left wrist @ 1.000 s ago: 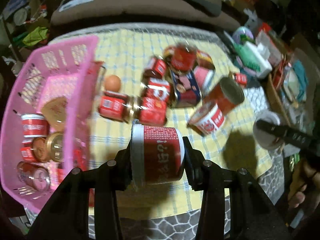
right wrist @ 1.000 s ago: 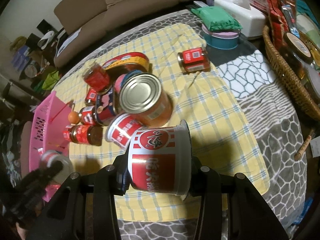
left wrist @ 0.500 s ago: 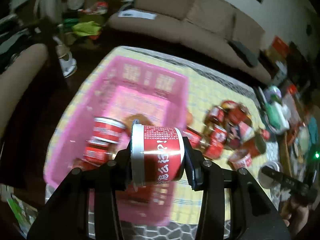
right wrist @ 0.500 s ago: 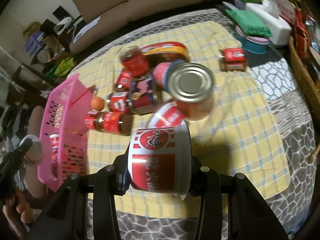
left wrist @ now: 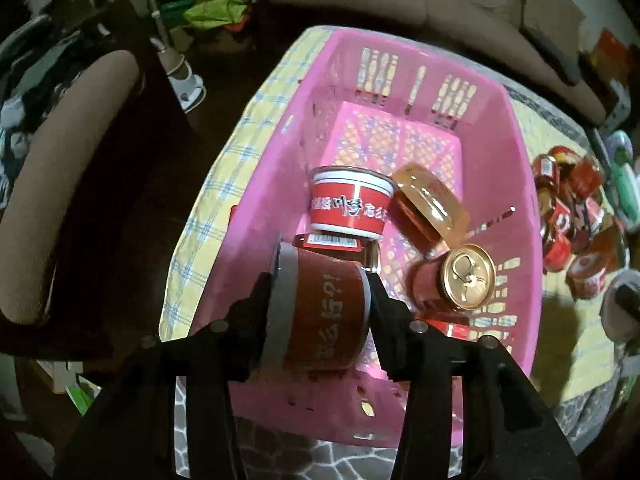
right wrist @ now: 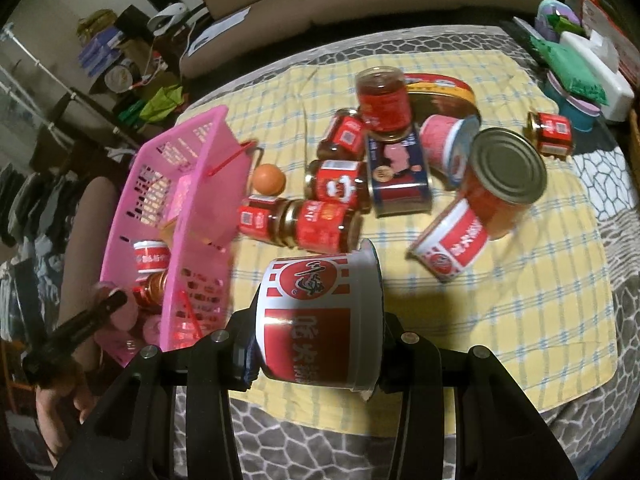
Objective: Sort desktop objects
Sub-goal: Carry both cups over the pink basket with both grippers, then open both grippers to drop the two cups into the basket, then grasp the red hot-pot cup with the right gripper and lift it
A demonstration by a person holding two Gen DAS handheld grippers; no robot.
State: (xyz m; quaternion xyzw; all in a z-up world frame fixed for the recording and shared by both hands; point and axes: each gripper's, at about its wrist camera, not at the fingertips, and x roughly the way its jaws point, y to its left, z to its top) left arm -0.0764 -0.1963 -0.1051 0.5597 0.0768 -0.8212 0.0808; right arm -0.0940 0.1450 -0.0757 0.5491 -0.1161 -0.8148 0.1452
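- Release comes first: left gripper [left wrist: 320,300], jaws opening around its red tub [left wrist: 320,312], hangs over the pink basket [left wrist: 516,184]'s near end; let it fall clear of the gold-lidded can [left wrist: 468,276].
- Right gripper [right wrist: 316,320], clamped on a red-and-white cup [right wrist: 320,316] above the yellow cloth [right wrist: 500,320], should wait, then cross left to the basket.

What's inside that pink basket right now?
The pink basket holds a red-and-white cup, a tilted amber-lidded jar, a gold-topped can and a barcoded red item. The left tongs and their red cup cover the near floor.
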